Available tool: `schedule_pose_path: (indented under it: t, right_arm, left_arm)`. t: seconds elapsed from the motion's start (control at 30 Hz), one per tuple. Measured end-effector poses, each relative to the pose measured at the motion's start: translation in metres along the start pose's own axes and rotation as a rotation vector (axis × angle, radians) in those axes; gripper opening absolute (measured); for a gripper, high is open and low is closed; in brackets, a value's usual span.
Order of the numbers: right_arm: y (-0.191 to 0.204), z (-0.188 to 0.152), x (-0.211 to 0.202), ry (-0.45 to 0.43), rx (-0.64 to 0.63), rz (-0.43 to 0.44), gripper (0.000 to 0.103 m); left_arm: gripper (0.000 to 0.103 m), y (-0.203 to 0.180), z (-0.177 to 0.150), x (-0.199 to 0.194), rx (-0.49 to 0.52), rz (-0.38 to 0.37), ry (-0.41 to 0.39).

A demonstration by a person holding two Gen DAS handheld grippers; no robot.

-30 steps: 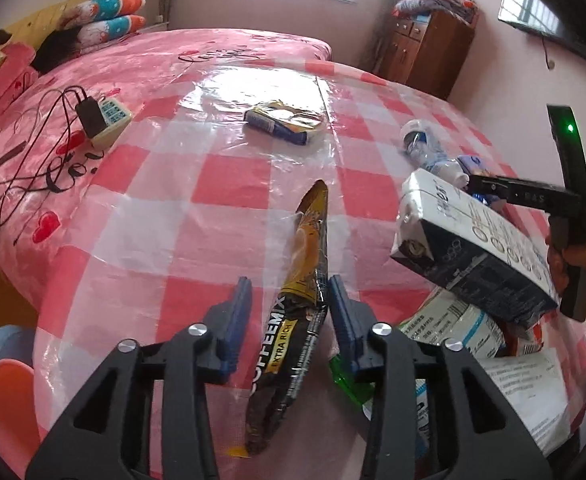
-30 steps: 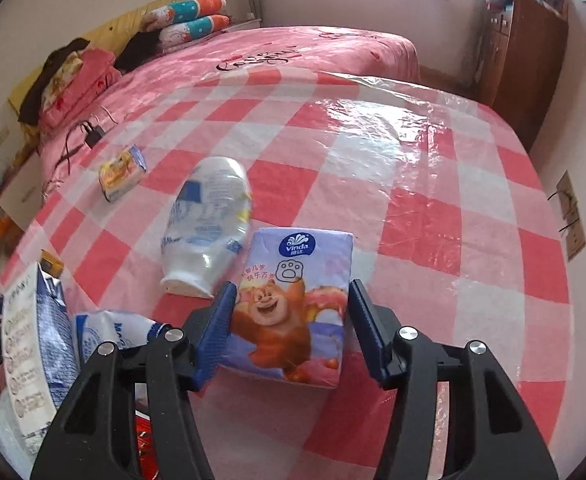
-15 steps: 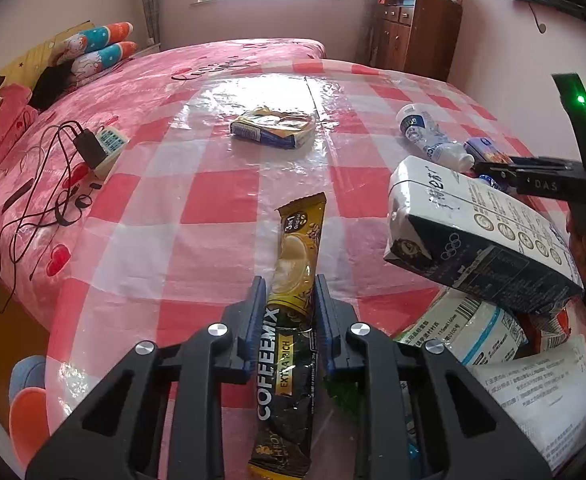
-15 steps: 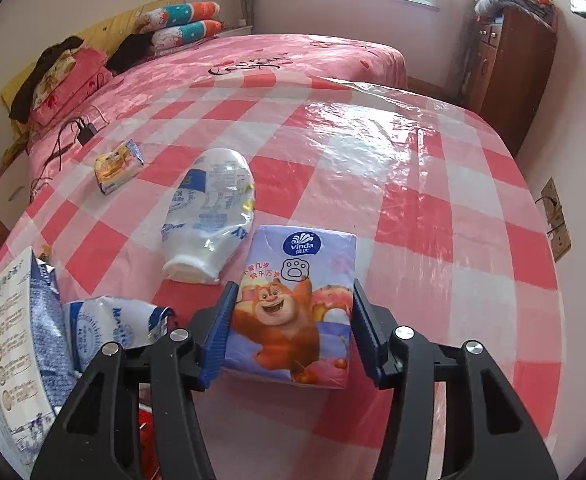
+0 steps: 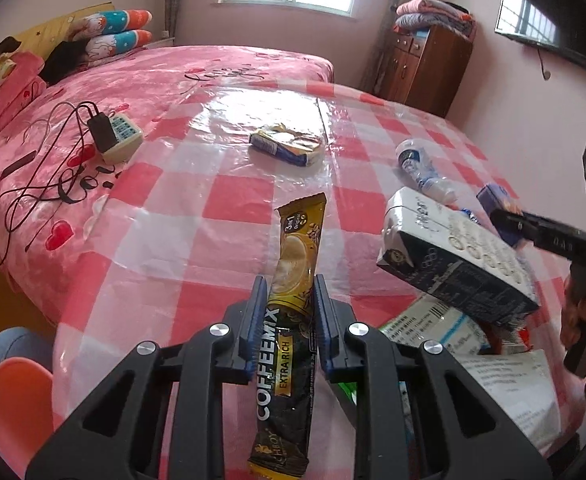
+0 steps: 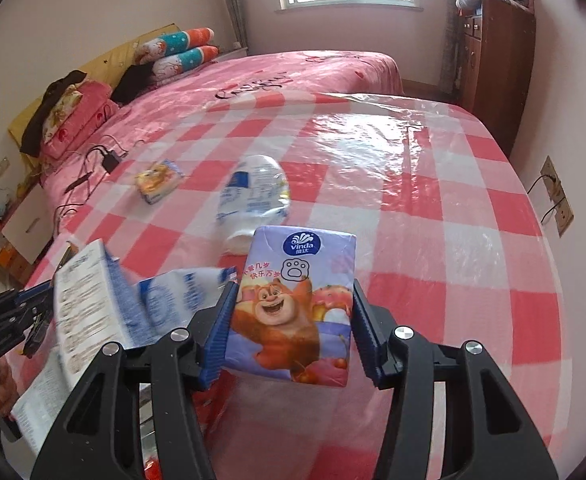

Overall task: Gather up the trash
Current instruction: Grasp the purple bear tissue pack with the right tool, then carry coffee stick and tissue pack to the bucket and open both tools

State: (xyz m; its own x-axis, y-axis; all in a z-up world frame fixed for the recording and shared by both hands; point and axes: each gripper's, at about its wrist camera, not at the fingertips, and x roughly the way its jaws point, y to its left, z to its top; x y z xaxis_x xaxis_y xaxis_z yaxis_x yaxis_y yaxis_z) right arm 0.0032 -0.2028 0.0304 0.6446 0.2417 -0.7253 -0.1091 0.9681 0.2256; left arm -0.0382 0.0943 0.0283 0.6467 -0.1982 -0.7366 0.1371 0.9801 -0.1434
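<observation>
We have the left gripper (image 5: 286,308) clenched on the coffee sachet (image 5: 289,320), its gold tip poking out over the checked tablecloth (image 5: 221,200). Our right gripper (image 6: 291,316) has just been closing and now squeezes the tissue pack (image 6: 293,304), raised off the cloth. Beside it lies the crushed plastic bottle (image 6: 255,194). The milk carton (image 5: 453,264) tilts atop the trash pile at the near right, and a snack wrapper (image 5: 287,145) sits farther back.

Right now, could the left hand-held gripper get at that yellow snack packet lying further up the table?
Probably not yet: the left hand-held gripper is shut on the coffee sachet. Otherwise the tablecloth toward the yellow packet looks bare.
</observation>
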Motion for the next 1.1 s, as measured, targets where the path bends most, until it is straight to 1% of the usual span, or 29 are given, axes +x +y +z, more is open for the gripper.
schedule_pose_path:
  t: [0.17,0.5,0.77,0.97,1.1]
  right_arm:
    - [0.016,-0.009,-0.018,-0.019,0.005,0.019,0.054]
    - [0.044,-0.016,-0.051,-0.049,0.0,0.058,0.054]
    - [0.088,-0.018,-0.069,-0.059,-0.044,0.115,0.054]
    - [0.122,-0.019,-0.071,-0.05,-0.089,0.171,0.054]
    - [0.152,-0.021,-0.069,-0.033,-0.133,0.22,0.054]
  left_arm:
    - [0.024,0.006,-0.005,-0.014,-0.029,-0.015,-0.012]
    - [0.025,0.023,-0.02,-0.04,-0.066,-0.026,-0.034]
    - [0.025,0.042,-0.034,-0.056,-0.097,-0.022,-0.044]
    - [0.025,0.064,-0.048,-0.07,-0.137,-0.005,-0.05]
    - [0.025,0.082,-0.057,-0.08,-0.165,0.012,-0.056]
